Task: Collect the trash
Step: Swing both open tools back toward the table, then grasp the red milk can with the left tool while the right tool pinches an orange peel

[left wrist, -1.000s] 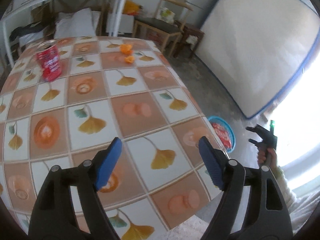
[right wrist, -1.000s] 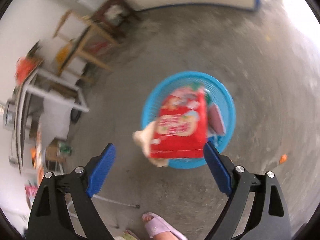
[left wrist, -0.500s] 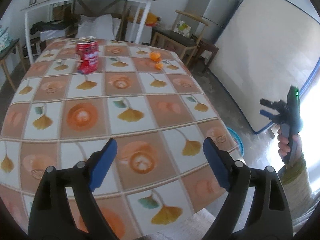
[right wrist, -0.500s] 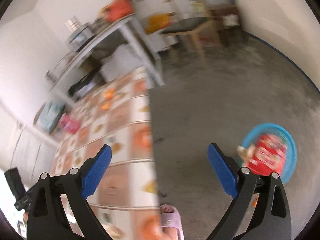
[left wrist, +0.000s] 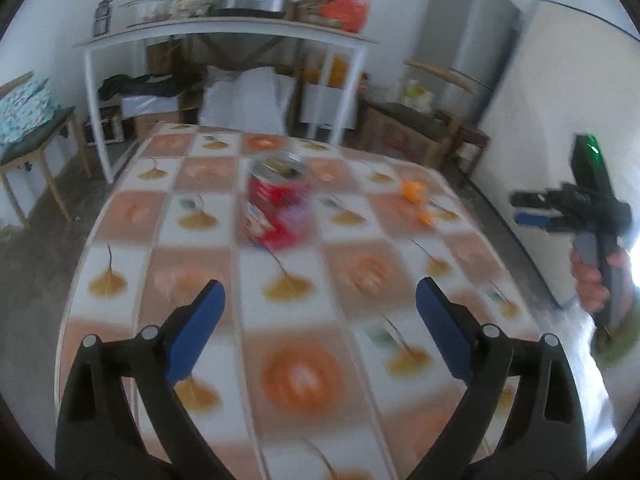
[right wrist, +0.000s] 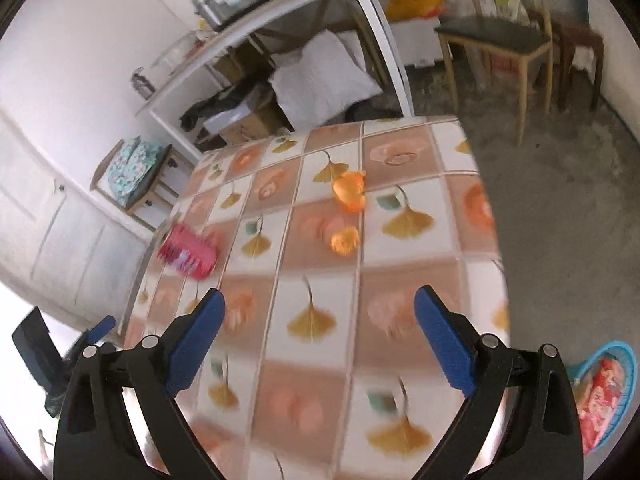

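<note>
A red drink can (left wrist: 278, 196) stands on the leaf-patterned tablecloth (left wrist: 360, 272), far beyond my open, empty left gripper (left wrist: 320, 312). Two orange peel pieces (left wrist: 414, 192) lie to the can's right. In the right wrist view the can (right wrist: 188, 250) is at the left and the peels (right wrist: 349, 190) lie ahead of my open, empty right gripper (right wrist: 318, 320), which hovers over the table's near part. The right gripper also shows at the right of the left wrist view (left wrist: 532, 208). A blue basket (right wrist: 612, 360) on the floor holds a red packet (right wrist: 600, 392).
A white shelf table (left wrist: 224, 32) with appliances stands behind the table. A wooden chair (right wrist: 496, 40) and a fridge (left wrist: 468, 40) are at the back right. A stool with a folded cloth (left wrist: 24, 112) is at the left. A white panel (left wrist: 568, 92) leans on the right wall.
Both grippers swung up from the floor and basket toward the table. The right wrist view now faces the peels and can. The left gripper turned left, centring the can.
</note>
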`<state>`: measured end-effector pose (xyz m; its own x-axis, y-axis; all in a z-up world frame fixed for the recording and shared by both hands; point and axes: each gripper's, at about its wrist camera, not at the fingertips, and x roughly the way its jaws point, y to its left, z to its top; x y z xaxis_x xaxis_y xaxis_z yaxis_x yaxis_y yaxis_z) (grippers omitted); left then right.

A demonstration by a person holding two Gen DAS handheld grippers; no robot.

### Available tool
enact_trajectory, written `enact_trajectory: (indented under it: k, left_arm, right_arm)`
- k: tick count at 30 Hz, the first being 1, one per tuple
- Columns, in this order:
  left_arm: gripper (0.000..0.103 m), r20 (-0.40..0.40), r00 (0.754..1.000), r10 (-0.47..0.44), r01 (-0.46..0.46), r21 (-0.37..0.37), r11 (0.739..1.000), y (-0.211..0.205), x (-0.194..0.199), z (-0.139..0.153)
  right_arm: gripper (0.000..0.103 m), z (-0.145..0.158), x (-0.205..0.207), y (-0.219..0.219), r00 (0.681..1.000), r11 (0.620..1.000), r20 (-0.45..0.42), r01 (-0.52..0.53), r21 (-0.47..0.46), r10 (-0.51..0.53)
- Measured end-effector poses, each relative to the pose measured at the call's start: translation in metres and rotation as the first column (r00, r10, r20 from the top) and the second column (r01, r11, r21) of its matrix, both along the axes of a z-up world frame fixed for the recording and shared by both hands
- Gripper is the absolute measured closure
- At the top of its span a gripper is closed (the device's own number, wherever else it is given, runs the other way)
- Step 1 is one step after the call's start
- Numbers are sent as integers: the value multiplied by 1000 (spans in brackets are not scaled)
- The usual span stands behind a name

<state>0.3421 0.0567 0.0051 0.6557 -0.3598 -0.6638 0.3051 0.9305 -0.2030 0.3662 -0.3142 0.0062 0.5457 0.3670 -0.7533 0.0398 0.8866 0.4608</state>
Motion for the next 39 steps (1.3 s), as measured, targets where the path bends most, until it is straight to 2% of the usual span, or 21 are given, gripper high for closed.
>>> enact_trajectory:
  k: [3, 6, 11, 16, 18, 19, 22, 23, 25, 27, 30, 35, 39]
  left_arm:
    - [11, -13, 1000, 23, -23, 21, 1000, -1, 52, -15]
    - [11, -15, 1000, 9, -8, 59, 998, -7, 84, -30]
    - [11, -19, 1000, -23, 25, 104, 994, -21, 109, -50]
    - [12, 9, 1000, -13, 12, 110, 994, -27, 116, -59]
    - [19, 22, 1000, -3, 0, 125, 992, -30, 118, -60]
    - [27, 23, 1000, -2, -1, 127, 992, -31, 118, -60]
    - [40, 19, 1000, 7, -9, 115, 993, -32, 122, -60]
    - [40, 20, 1000, 12, -15, 116, 993, -32, 121, -60]
    - [40, 26, 1000, 17, -20, 116, 993, -32, 120, -60]
    - [40, 31, 999, 20, -23, 120, 993, -32, 117, -61]
    - [40, 11, 1000, 23, -24, 109, 994, -30, 110, -57]
    - [40, 3, 1000, 17, -18, 99, 995, -20, 81, -36]
    - [40, -27, 999, 27, -25, 78, 997, -4, 33, -13]
  right_arm:
    - [18, -16, 44, 3, 998, 1000, -52, 29, 4, -29]
    - [24, -34, 87, 4, 993, 998, -105, 64, 8, -62]
    - [37, -62, 131, -5, 977, 993, -177, 120, 7, -117]
    - [49, -83, 151, -8, 969, 991, -212, 131, 0, -128]
    - [53, -83, 156, -7, 972, 992, -198, 128, -7, -126]
    - [57, -84, 158, -6, 973, 993, -198, 122, 3, -119]
    - [69, -87, 158, 1, 975, 995, -199, 97, 7, -93]
    - [73, -87, 158, 4, 977, 996, -198, 84, -1, -82]
    - [91, -88, 157, 10, 977, 998, -202, 60, -29, -65]
    - [98, -88, 155, 12, 977, 998, -206, 52, -48, -61]
    - [98, -82, 149, 10, 980, 998, -187, 59, -36, -65]
    - [99, -48, 119, 8, 992, 999, -123, 31, 17, -29]
    - [99, -15, 76, 22, 996, 997, -76, -45, 56, 49]
